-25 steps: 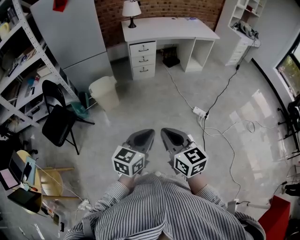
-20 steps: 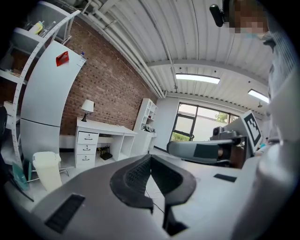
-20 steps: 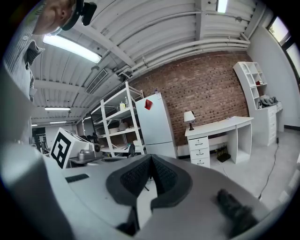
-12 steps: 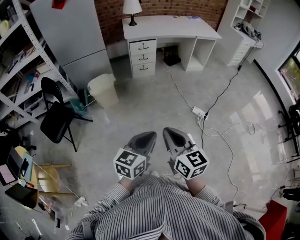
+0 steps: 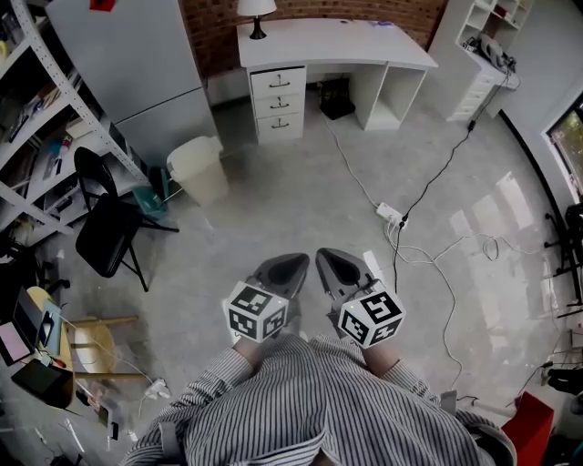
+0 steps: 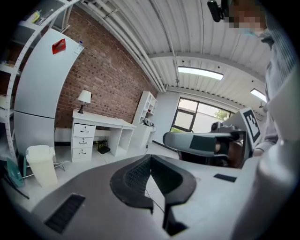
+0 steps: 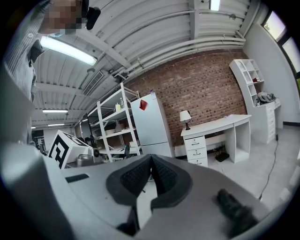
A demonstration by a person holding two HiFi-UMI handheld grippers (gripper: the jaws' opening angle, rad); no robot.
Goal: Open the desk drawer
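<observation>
No text, label, brand or number can be read on anything here.

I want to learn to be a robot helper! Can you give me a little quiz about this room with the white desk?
1. True or false: the three drawers of the white rectangular desk are all shut.
2. The jaws of the left gripper and the right gripper are: A) wide open, B) shut with nothing between them, C) shut on a drawer handle.
3. Fill in: the small table lamp with a white shade stands on top of the ____.

Key: 1 true; 2 B; 3 desk.
</observation>
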